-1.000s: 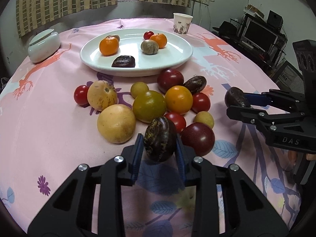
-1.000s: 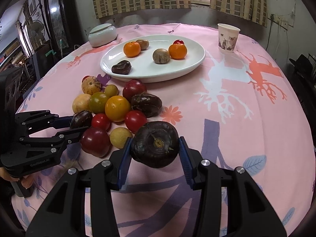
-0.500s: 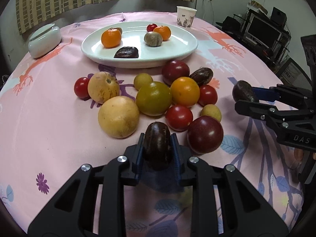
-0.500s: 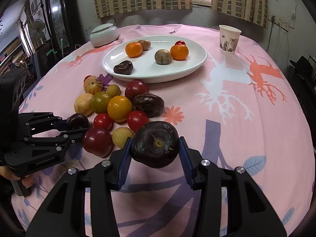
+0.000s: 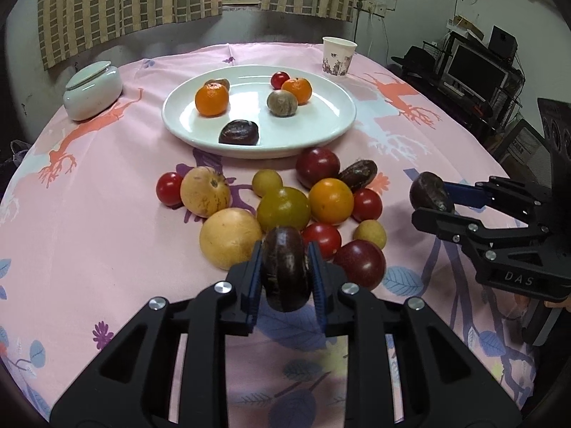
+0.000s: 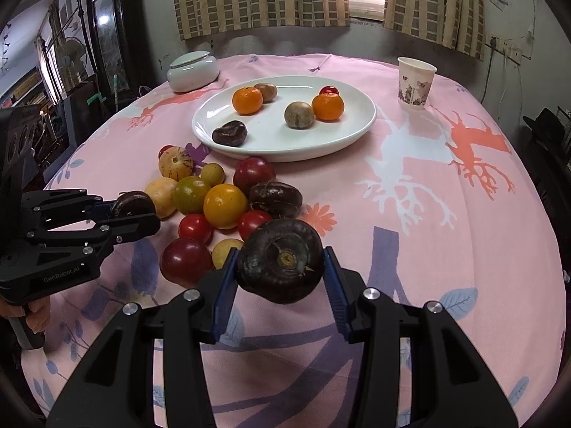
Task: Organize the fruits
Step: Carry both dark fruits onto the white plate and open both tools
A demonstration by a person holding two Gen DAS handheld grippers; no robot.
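1. Left wrist view: the left claw (image 5: 284, 274) is closed on a dark purple passion fruit (image 5: 284, 271), pinched between its blue-padded fingers (image 5: 254, 267) at the near edge of the loose fruit pile (image 5: 285, 207).
2. Right wrist view: the right claw (image 6: 281, 271) grips a second dark purple fruit (image 6: 281, 264), stem end toward the camera, held clear above the pink cloth of the desk (image 6: 446, 235).
3. The pile lies on the desk just in front of the white plate (image 5: 321, 132): red, yellow, green and orange fruits touching one another, with a wrinkled dark one (image 5: 358, 174) at its right edge.
4. The plate carries two oranges (image 5: 211, 99), a small red fruit (image 5: 279, 79), a brownish round one (image 5: 282, 103), another brownish one behind the left orange, and a dark wrinkled one (image 5: 238, 132) near its front rim.
5. A paper cup (image 5: 338, 56) stands beyond the plate to the right; a lidded white jar (image 5: 92, 91) sits to the left.
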